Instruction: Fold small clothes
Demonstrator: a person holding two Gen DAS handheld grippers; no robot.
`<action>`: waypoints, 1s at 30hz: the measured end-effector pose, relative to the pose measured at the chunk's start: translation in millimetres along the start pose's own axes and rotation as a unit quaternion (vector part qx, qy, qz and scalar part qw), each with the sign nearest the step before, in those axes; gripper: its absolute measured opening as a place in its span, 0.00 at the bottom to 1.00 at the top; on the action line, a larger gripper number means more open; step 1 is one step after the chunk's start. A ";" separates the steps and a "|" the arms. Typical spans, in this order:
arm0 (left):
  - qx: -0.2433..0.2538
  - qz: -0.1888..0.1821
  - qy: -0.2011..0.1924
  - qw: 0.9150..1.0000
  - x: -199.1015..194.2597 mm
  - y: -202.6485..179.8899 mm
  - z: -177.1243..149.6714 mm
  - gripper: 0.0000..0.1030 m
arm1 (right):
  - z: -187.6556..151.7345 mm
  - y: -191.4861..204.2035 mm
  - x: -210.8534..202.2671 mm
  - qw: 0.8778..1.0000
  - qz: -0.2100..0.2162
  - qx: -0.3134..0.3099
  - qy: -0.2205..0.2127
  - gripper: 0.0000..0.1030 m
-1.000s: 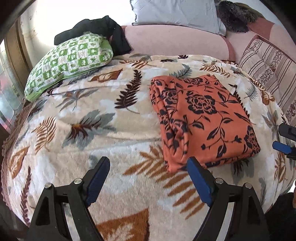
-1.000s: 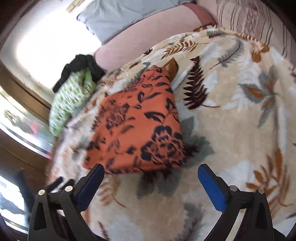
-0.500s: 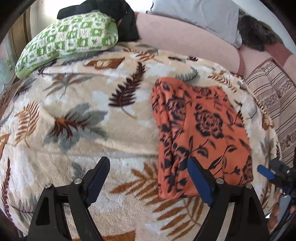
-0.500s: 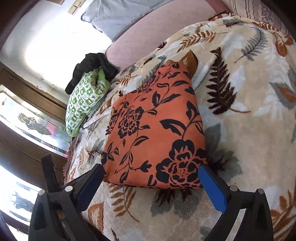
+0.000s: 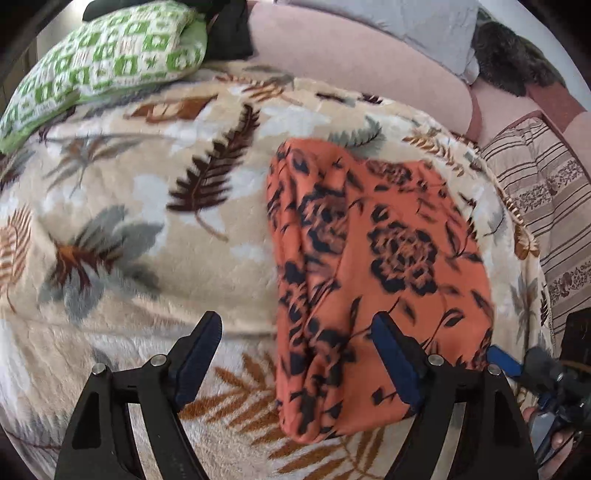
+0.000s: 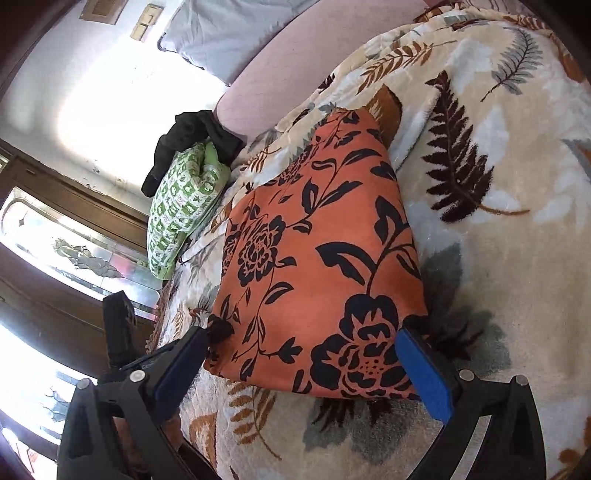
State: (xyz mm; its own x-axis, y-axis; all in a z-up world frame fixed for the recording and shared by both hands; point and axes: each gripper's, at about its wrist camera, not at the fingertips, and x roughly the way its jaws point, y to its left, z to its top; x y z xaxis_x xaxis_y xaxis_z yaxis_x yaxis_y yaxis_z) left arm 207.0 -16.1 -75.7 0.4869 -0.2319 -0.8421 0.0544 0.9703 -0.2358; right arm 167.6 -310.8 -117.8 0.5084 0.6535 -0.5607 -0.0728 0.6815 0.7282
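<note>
Folded orange cloth with the black flower print is lying flat on the leaf-print blanket, toward the right side of the bed in the left wrist view. It's already in a neat rectangle, thick folded edge along its left side.

Left gripper hangs over the near edge of the cloth. Its jaws are wide and closing a little. The right finger sits over the near right part of the cloth, the left finger is over bare blanket, and the near left corner of the cloth lies in the gap between them. Pads aren't pressing on anything. That view is a bit blurry.

Right gripper is also spread wide, straddling the near end of the cloth in its own view: one finger at each near corner, the blue pads just outside the fabric edges. Can't tell if they're actually touching it, but it's not a pinch. You can also see this gripper at the far right edge of the left view, just beside the cloth's right side.

Other stuff: green checked pillow at the far left of the bed with a black garment bunched behind it, a grey pillow against the pink headboard, and a striped cover off to the right.
</note>
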 end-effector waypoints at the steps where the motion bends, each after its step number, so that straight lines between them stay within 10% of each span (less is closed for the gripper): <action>1: 0.008 -0.006 -0.012 1.000 -2.2 -5.8 10.5 0.81 | 0.4 0.9 -2.0 1.000 0.007 -0.002 -0.003 0.99; 6: 0.032 0.079 0.031 0.996 51.2 -6.5 49.1 0.82 | 0.5 -5.1 -5.8 1.000 0.016 0.001 -0.005 0.99; 14: -0.004 0.041 0.000 0.999 37.4 11.4 56.2 0.83 | 13.8 5.2 -22.2 0.999 0.051 -0.003 -0.016 0.99; 18: 0.011 0.095 0.025 0.995 63.1 14.5 74.5 0.83 | 60.0 14.6 -24.2 0.998 0.050 -0.027 -0.019 0.99; 23: 0.014 0.106 0.021 0.994 76.8 22.3 64.4 0.86 | 115.6 -11.9 24.5 0.969 0.224 0.085 0.055 1.00; 26: 0.019 0.111 0.022 0.993 74.0 19.6 62.9 0.86 | 113.7 -50.4 65.9 0.980 0.117 0.138 0.083 0.99; 30: 0.036 0.120 0.007 0.992 55.3 12.4 62.3 0.86 | 101.0 -25.7 33.9 0.978 0.165 0.124 0.041 0.99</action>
State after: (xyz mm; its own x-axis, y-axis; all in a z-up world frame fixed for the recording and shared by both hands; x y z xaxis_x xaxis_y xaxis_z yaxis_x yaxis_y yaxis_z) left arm 288.9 -12.6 -94.9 0.4813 0.0062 -0.8765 0.0007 1.0000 0.0074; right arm 273.3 -339.5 -115.7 0.4206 0.8554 -0.3024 -0.0058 0.3359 0.9419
